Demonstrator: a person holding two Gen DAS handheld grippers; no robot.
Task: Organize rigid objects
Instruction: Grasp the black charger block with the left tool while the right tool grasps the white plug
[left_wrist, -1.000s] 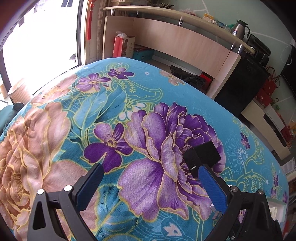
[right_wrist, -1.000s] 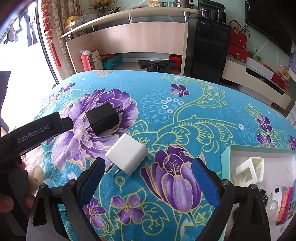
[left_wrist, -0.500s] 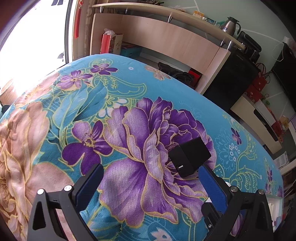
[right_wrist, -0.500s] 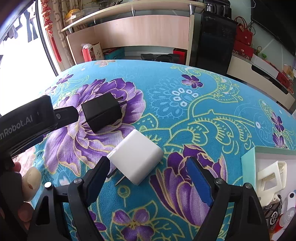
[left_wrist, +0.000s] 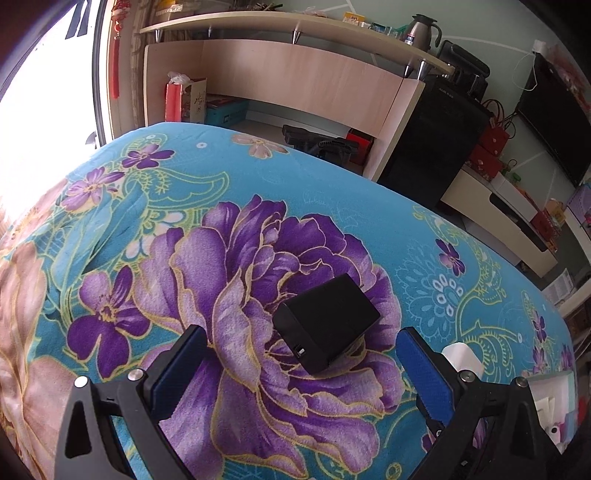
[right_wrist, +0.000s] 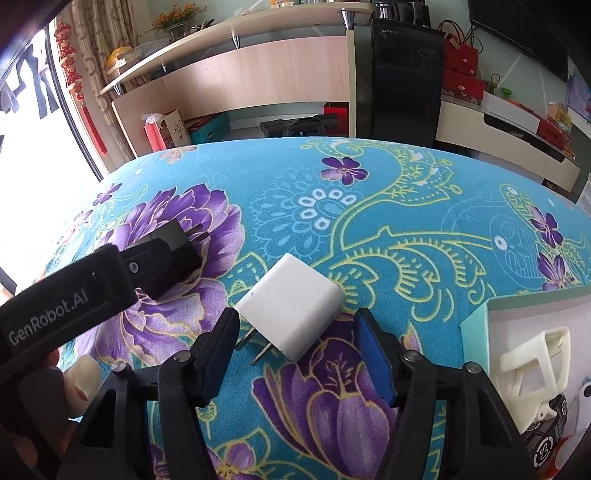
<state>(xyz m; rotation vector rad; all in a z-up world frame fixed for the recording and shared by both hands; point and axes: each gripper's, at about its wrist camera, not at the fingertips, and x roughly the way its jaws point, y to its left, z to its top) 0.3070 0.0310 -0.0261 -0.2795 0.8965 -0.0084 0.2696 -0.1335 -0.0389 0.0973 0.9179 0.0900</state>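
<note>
Black plastic: one black charger block (left_wrist: 327, 326), lying flat on the large purple flower of the floral cloth (left_wrist: 229, 206) covering the bench. It sat just ahead of the left hand-held gripper (left_wrist: 301, 365), between the lines of its two blue-padded fingers (left_wrist: 424, 373) and nearer the right-side one, touching neither. That gripper stood wide apart and held nothing. In the right wrist view the same block (right_wrist: 177, 243) was partly hidden behind the left gripper's body.

White plastic: one white charger block (right_wrist: 291, 304), two metal prongs pointing back toward the camera, resting on the cloth at the edge of a smaller purple flower. It lay at the fingertips of the right hand-held gripper (right_wrist: 295, 345), the block's near end and prongs between the two fingers, with a visible gap on either side. That gripper was spread wide, empty. The block's top (left_wrist: 461, 356) showed in the left wrist view behind the right-side finger.

Pale green card: one open box (right_wrist: 476, 325), at the right edge of the bench, well apart from the black block and near the white one. Contents: a cream plastic frame (right_wrist: 532, 363) and several small items too cut off to identify.

Black and white blocks lay near each other, not touching.
</note>
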